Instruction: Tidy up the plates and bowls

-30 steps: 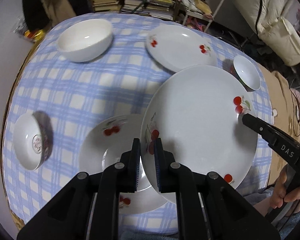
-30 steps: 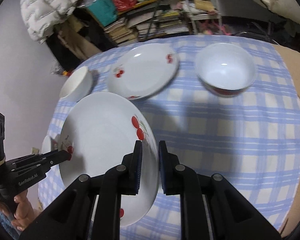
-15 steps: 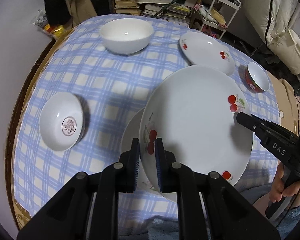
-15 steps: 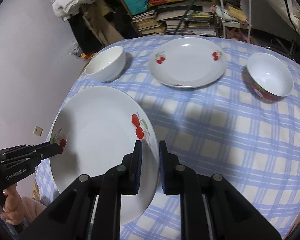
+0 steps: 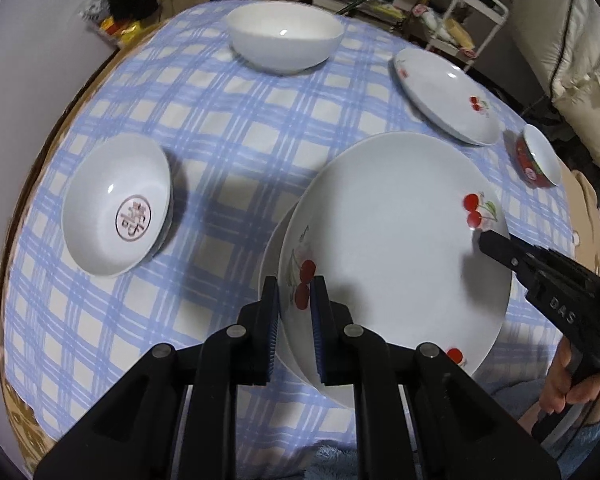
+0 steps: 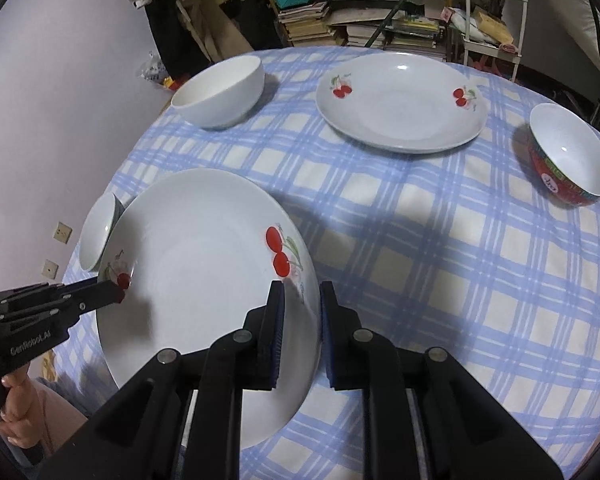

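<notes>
Both grippers hold one large white cherry plate (image 5: 392,240) (image 6: 196,268) by opposite rims, a little above the table. My left gripper (image 5: 294,292) is shut on its near-left rim. My right gripper (image 6: 302,300) is shut on the opposite rim. Directly under the held plate lies a second plate (image 5: 270,264), with only its left edge showing. A third cherry plate (image 5: 446,94) (image 6: 400,100) rests at the far side. A white bowl (image 5: 284,40) (image 6: 220,92), a shallow white bowl with a round emblem (image 5: 118,204) and a red bowl (image 5: 538,158) (image 6: 568,156) stand around them.
The round table carries a blue-and-white checked cloth (image 5: 240,128) (image 6: 440,260). Stacked books and a white metal rack (image 6: 496,8) stand behind the table. A wall (image 6: 60,60) lies close to the left. A person's hand (image 5: 560,384) grips the right tool.
The held plate has travelled across the table and sunk slightly, and now covers nearly all of the plate lying below. Both grips stay the same.
</notes>
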A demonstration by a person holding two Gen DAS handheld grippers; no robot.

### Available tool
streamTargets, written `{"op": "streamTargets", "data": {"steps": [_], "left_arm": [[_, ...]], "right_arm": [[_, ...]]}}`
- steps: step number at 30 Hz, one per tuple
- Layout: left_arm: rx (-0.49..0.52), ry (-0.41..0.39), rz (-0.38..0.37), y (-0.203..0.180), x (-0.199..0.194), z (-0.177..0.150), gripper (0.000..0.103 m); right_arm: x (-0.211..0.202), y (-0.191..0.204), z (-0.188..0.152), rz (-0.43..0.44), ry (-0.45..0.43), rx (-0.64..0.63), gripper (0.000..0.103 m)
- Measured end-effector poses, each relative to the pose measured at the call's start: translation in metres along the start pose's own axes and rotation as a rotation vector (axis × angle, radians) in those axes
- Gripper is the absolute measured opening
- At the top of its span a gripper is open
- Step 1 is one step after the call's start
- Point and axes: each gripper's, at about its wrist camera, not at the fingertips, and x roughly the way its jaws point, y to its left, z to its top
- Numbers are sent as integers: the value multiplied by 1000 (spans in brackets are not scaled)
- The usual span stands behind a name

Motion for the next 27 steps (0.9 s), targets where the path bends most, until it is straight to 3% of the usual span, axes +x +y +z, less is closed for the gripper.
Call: {"op": "streamTargets", "data": {"steps": [7, 11, 27], "left_arm": [[-21, 100, 48, 8, 34, -1, 14], [-7, 119, 82, 6, 48, -2, 14], [5, 125, 116, -4, 53, -2, 19]], "right_arm": [[26, 5, -8, -24, 66, -21, 12], [26, 8, -8, -46, 41, -34, 11], [27, 3, -11, -68, 32, -28, 10]]}}
